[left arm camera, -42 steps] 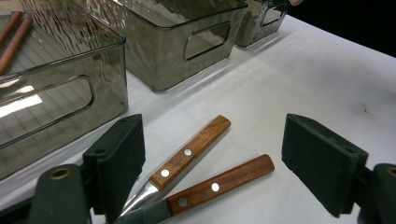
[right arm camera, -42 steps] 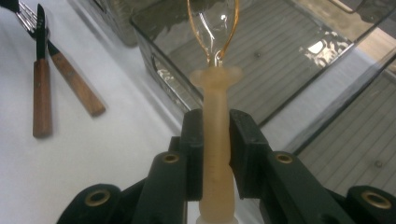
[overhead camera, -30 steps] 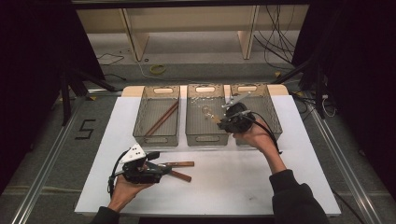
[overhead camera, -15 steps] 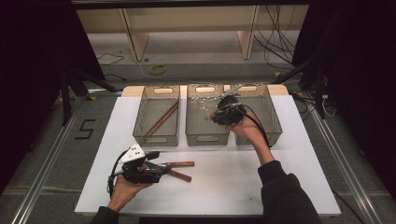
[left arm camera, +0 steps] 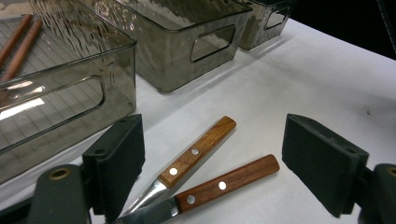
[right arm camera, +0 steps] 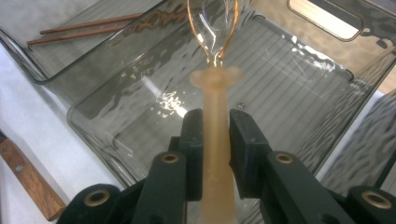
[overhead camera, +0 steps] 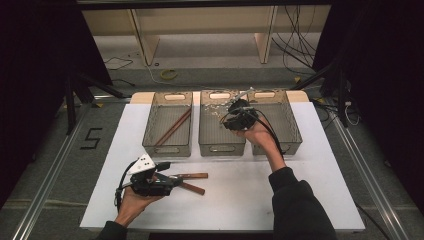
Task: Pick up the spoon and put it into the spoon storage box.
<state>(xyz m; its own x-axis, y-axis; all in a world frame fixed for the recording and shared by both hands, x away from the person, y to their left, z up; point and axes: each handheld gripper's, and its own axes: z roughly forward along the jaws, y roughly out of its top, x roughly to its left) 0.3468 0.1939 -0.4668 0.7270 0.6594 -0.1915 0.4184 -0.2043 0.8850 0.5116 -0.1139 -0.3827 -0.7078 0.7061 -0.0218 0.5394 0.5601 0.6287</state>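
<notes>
Two wooden-handled knives [left arm camera: 198, 151] [left arm camera: 229, 182] lie side by side on the white table [overhead camera: 250, 200]. My left gripper [left arm camera: 219, 163] is open around them, its pads apart from the handles; from above the left gripper [overhead camera: 172, 181] rests low at the front left. My right gripper [right arm camera: 217, 135] is shut on the pale handle of a spoon [right arm camera: 215, 93] with a clear bowl. It holds the spoon over the middle smoky bin [right arm camera: 93, 140]. In the high view the right gripper [overhead camera: 235, 112] hovers above that middle bin [overhead camera: 221, 145].
Three smoky plastic bins stand in a row at the back of the table. The left bin [overhead camera: 167, 147] holds brown chopsticks [overhead camera: 172, 127]; the right bin [overhead camera: 280, 145] is beside my right hand. A knife handle [right arm camera: 23, 177] shows at the lower left of the right gripper view.
My right hand has carried the spoon leftward, from near the right bin to over the middle bin. The left gripper and the knives have stayed put.
</notes>
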